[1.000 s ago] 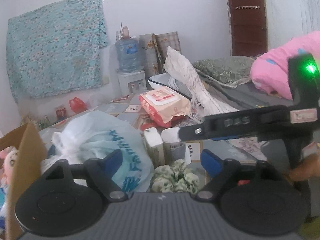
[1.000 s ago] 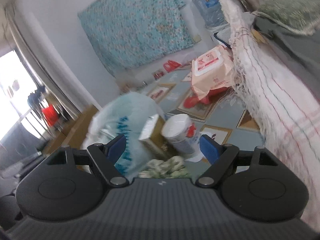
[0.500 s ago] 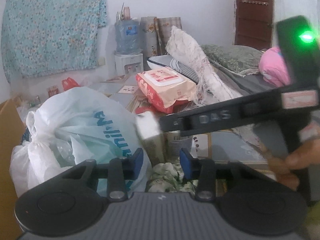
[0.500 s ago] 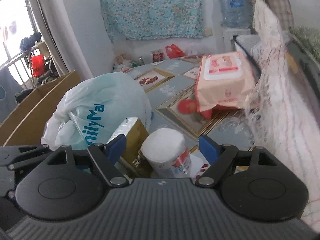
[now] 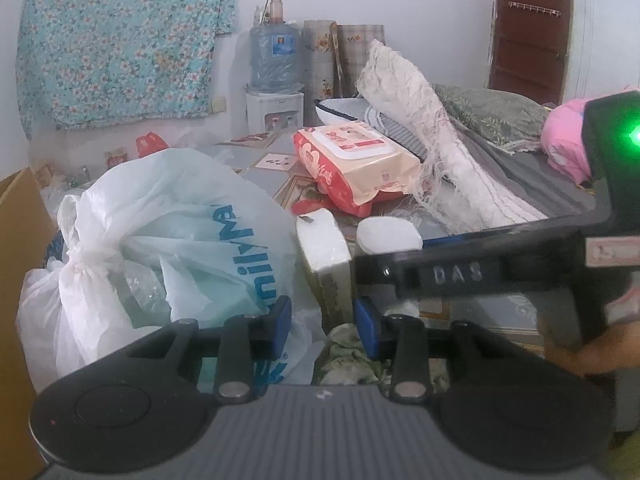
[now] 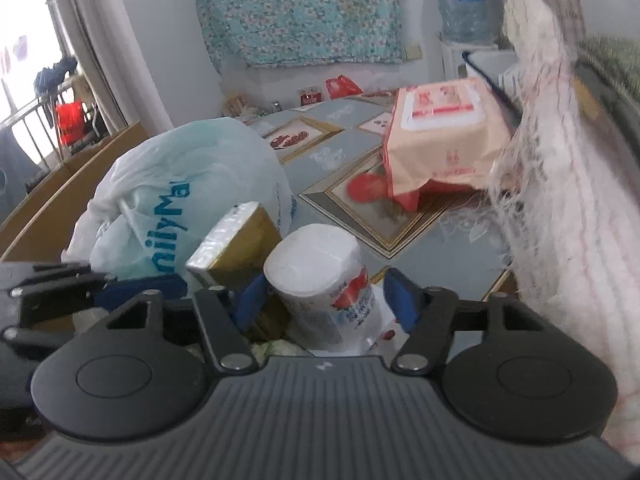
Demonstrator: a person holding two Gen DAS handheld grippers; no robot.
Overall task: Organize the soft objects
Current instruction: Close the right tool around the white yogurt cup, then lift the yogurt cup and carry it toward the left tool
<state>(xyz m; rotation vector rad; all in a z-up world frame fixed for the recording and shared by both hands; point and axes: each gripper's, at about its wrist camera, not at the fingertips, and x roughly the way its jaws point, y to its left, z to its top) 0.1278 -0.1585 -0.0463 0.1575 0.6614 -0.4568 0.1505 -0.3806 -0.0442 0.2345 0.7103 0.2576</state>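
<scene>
patterned floor tiles (image 6: 344, 156) carry the clutter, with a floral cloth (image 5: 120, 40) hung on the far wall. left tongs (image 5: 322, 326) sit low with their blue pads partly closed, a narrow gap between them — nothing clamped; a crumpled green-and-white soft cloth (image 5: 344, 356) lies just under and between the tips. right tongs (image 6: 324, 300) stand wider apart around a white wrapped roll (image 6: 320, 280), and i cannot tell whether the pads touch it. a gold-sided carton (image 6: 236, 240) leans just left of the roll, touching a knotted white plastic bag (image 5: 160, 240) — the bag bulges beside a cardboard box (image 5: 20, 240). farther off a pink wipes pack (image 6: 440, 128) rests against a fringed white blanket (image 6: 560, 200) draped down the bed edge. a water dispenser (image 5: 274, 80) stands by the wall.
</scene>
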